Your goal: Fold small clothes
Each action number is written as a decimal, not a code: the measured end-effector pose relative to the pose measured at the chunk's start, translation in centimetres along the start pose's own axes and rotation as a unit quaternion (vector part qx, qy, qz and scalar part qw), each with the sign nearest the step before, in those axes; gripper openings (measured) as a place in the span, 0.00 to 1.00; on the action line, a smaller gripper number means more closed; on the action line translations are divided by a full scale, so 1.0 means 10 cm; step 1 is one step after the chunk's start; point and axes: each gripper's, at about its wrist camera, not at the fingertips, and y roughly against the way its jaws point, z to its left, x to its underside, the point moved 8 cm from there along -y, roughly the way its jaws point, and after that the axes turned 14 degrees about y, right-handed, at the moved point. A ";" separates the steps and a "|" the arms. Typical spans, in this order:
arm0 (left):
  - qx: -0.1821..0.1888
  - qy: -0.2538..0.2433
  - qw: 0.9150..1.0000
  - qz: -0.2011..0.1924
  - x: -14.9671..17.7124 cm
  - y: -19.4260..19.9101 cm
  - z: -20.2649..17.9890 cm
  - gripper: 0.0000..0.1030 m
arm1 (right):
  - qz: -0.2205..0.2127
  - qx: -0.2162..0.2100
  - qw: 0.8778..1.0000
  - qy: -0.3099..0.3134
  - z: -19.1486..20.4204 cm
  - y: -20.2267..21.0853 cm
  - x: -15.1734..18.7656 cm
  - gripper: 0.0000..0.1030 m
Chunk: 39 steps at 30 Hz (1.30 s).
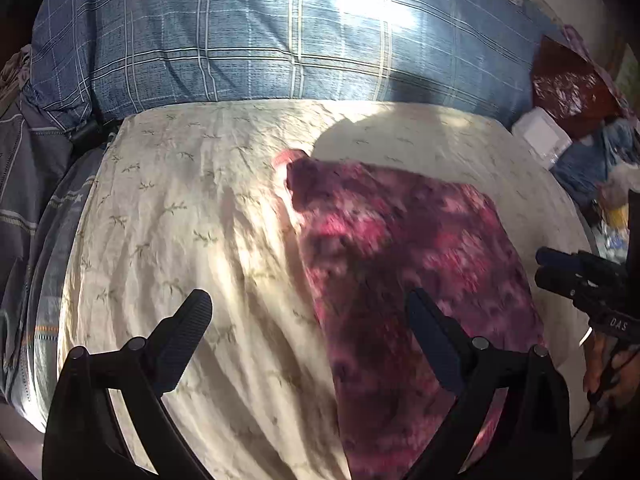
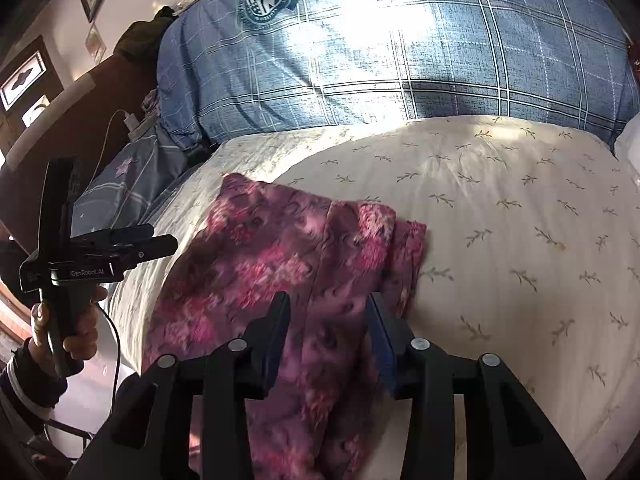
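Note:
A small pink and purple floral garment (image 1: 404, 256) lies partly folded on the cream bed sheet (image 1: 192, 200); it also shows in the right wrist view (image 2: 280, 272). My left gripper (image 1: 310, 304) is open and empty above the sheet, its right finger over the garment's left edge. My right gripper (image 2: 328, 308) is open, its fingers hovering over the garment's near part, holding nothing. The right gripper also shows at the right edge of the left wrist view (image 1: 576, 276), and the left gripper at the left of the right wrist view (image 2: 120, 248).
A big blue plaid pillow (image 1: 280, 36) lies behind the sheet, also in the right wrist view (image 2: 400, 52). Clutter, a white box (image 1: 540, 136) and a dark red bag (image 1: 572, 84) sit at the right. A charger cable (image 2: 120, 120) hangs at the left bedside.

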 end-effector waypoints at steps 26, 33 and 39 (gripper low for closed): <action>-0.087 -0.016 0.996 -0.023 1.18 0.56 -0.11 0.97 | 0.085 0.232 0.967 0.066 0.35 0.82 0.85 0.97; -0.081 -0.038 0.996 -0.024 1.31 0.63 -0.30 0.97 | 0.066 0.241 0.965 0.079 0.45 0.94 0.84 0.97; -0.047 -0.039 0.998 -0.023 1.38 0.74 -0.45 0.97 | 0.064 0.236 0.967 0.075 0.53 0.98 0.90 0.97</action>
